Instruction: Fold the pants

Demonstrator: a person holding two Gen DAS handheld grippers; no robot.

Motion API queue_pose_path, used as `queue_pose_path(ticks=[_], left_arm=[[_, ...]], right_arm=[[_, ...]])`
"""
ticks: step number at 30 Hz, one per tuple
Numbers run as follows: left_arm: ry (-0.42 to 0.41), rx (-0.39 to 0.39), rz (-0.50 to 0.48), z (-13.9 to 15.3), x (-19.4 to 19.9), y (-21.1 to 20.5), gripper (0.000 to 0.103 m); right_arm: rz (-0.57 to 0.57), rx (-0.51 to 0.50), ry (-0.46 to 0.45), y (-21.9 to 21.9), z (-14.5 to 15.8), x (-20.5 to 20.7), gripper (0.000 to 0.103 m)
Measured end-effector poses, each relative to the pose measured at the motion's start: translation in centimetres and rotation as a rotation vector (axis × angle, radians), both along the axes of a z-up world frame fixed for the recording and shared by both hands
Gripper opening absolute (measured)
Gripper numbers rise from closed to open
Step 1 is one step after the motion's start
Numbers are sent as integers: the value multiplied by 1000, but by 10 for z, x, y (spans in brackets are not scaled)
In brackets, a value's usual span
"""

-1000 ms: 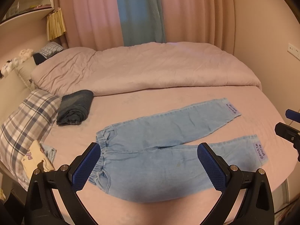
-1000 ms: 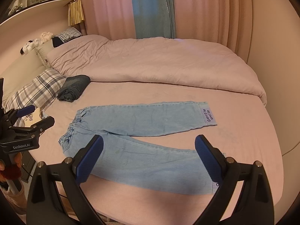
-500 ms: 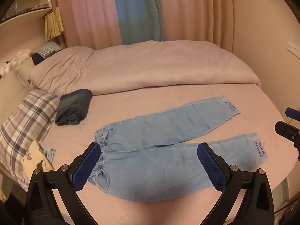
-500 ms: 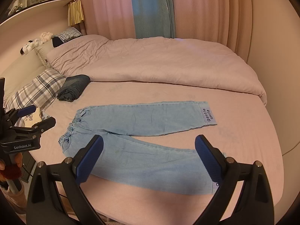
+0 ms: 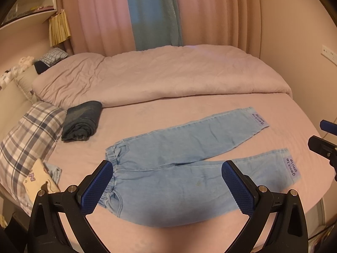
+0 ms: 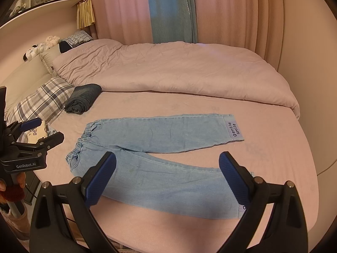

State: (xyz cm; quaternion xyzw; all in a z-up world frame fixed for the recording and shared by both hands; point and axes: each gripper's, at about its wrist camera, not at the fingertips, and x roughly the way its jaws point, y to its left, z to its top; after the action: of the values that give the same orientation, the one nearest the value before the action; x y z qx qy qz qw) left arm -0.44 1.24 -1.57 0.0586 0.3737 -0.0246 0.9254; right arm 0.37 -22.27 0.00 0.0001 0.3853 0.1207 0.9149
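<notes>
Zero folds done, pants (image 5: 189,164) lying flat, legs splayed toward 3 o'clock.
Left gripper (image 5: 168,187) and right gripper (image 6: 168,177) hovering wide, holding nothing.

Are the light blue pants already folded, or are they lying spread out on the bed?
Spread out. The light blue pants lie flat on the bed, both legs apart at full length, waistband at the left.
</notes>
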Motion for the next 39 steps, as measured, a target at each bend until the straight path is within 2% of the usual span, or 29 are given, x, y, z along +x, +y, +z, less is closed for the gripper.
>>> queue_pose_path(ticks=[28,33,39], left_arm=[[16,-7,-10,-7,2,2,103],[61,-118,-63,-21,15,20,103],[222,-202,18,-80,46,69,103]], right_arm=[[2,-5,14,3,-7,2,99],[27,11,30,6,-17,8,99],[142,16,129,29,-63,30,98]])
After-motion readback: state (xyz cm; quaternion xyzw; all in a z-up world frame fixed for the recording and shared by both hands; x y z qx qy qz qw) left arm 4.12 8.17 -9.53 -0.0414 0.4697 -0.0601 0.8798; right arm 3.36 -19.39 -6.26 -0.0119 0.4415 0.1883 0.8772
